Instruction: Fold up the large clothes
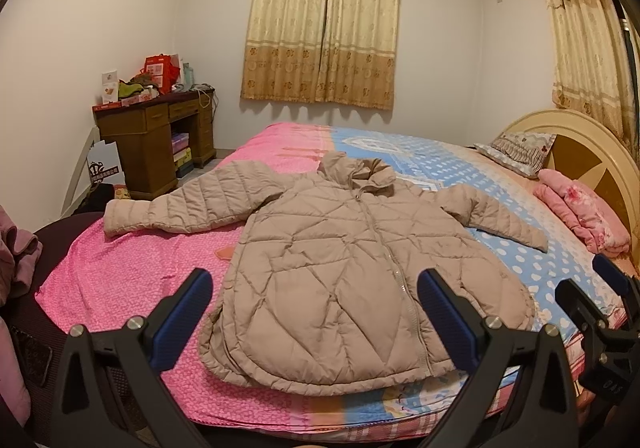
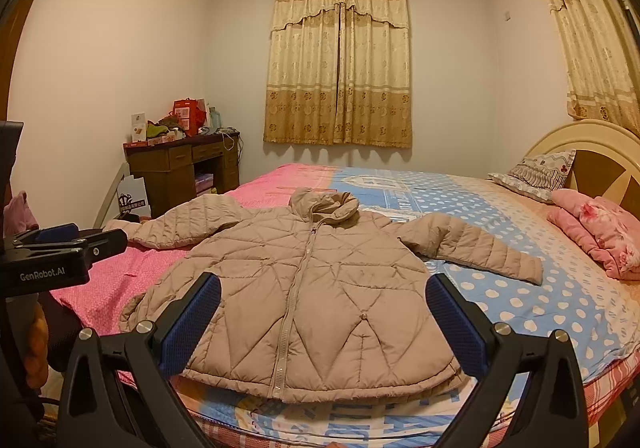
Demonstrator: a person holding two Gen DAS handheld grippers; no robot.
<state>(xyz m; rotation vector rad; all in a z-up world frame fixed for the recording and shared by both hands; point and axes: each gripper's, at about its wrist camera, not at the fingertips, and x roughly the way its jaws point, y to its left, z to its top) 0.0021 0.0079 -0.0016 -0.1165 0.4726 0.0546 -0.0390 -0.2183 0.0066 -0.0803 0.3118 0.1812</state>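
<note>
Left gripper (image 1: 316, 312) jaws stood wide, empty, right gripper (image 2: 323, 318) same, both above zipped beige puffer jacket (image 2: 312, 288) flat on bed (image 2: 540, 288)

Home bedroom: wide bed (image 2: 500, 248) with pink and blue sheets, pillows (image 2: 536, 172) against a curved headboard (image 2: 592, 144), drawn floral curtains (image 2: 340, 68), cluttered wooden desk (image 2: 180, 172) in the far corner.
</note>
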